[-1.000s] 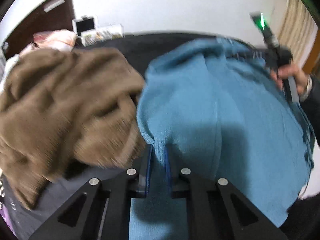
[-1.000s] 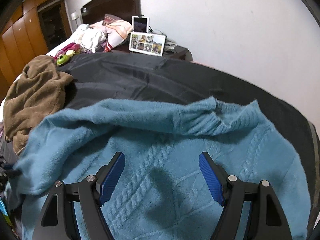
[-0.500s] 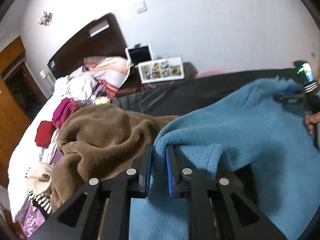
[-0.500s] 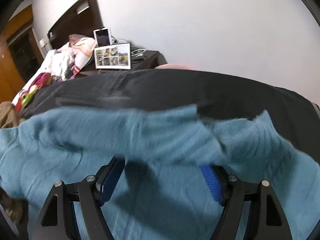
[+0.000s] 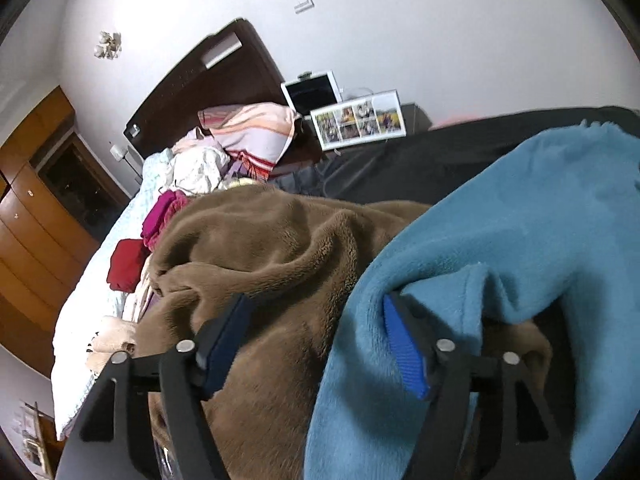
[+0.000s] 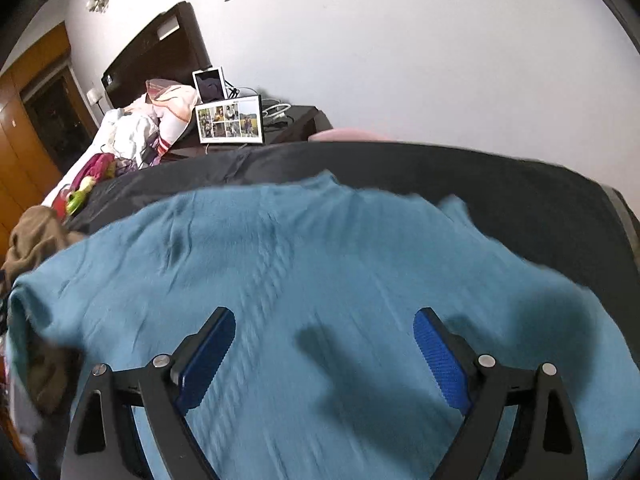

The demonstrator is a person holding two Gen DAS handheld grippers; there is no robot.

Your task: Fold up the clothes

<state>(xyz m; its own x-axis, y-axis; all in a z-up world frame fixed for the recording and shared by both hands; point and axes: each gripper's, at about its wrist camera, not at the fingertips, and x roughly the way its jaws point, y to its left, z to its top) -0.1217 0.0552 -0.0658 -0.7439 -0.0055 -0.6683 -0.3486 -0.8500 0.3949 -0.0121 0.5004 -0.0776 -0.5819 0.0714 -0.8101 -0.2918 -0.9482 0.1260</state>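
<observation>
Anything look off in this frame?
Yes. The blue sweater isn't lying flat: its left edge drapes over the heaped brown blanket instead of the black cover. Both the left gripper and the right gripper are open, holding nothing.

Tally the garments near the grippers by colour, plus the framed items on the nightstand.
Blue sweater: 1
Brown fleece garment: 1
Photo collage frame: 1
White-framed tablet: 1
Total: 4
</observation>
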